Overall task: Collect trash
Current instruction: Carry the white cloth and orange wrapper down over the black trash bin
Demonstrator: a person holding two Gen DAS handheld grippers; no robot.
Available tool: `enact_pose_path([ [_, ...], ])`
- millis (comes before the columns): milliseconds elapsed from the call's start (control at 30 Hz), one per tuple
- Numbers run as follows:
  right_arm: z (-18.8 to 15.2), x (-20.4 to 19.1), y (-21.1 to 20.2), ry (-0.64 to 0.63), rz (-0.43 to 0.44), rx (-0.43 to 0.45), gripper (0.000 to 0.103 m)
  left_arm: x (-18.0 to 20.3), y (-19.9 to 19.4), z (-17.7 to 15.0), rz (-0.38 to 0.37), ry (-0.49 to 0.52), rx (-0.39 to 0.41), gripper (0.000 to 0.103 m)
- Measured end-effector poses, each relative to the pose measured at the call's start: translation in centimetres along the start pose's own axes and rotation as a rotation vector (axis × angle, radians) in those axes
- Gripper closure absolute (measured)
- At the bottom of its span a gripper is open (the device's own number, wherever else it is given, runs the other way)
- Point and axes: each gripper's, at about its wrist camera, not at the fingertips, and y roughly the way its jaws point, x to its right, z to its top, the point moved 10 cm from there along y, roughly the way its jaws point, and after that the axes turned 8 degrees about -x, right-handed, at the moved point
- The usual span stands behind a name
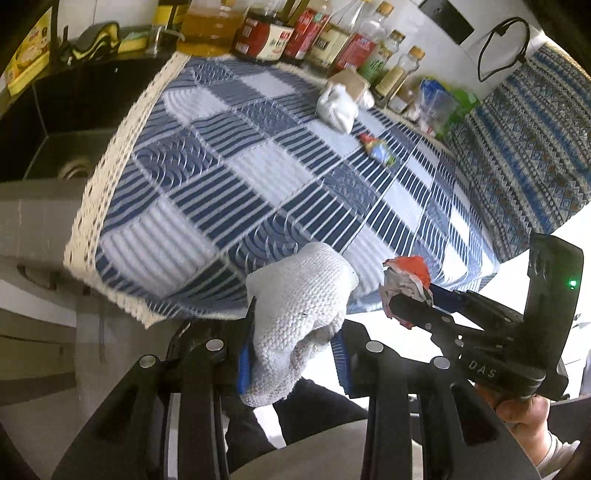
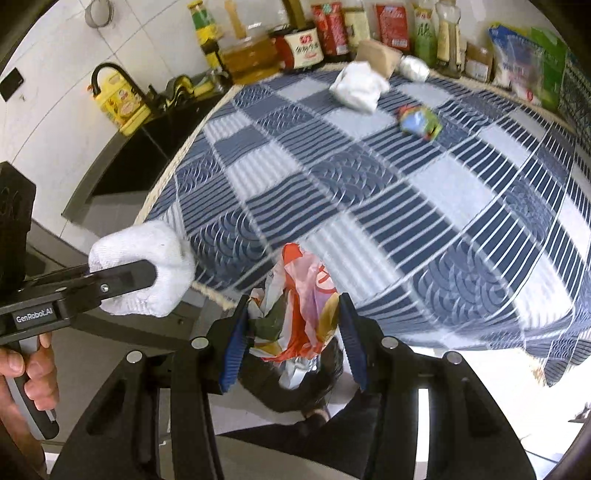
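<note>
Gripping one white glove (image 1: 295, 317), left tool (image 1: 295, 339); right tool (image 2: 295, 332) clamps one wrapper (image 2: 299, 314).

A blue-and-white checked cloth (image 2: 369, 177) with a cream fringe is spread over the bench. Sauce and oil bottles (image 1: 295, 33) are lined up along the tiled back wall. A black sink (image 1: 55, 122) is seen beside the bench, with a yellow container (image 2: 118, 103) near its black faucet (image 2: 110, 74).

Both claws were black with blue ribbed pads (image 2: 232, 350); the right claw (image 1: 406, 306) bore "DAS" and a green light.
</note>
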Motion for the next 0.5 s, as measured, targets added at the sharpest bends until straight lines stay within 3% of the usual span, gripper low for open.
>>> enact_pose_path([
  [500, -5.3, -2.7, 6.0, -0.05, 0.062, -0.17, 0.055, -4.0, 5.5, -6.1, 0.015, -0.129, -0.137, 0.07],
])
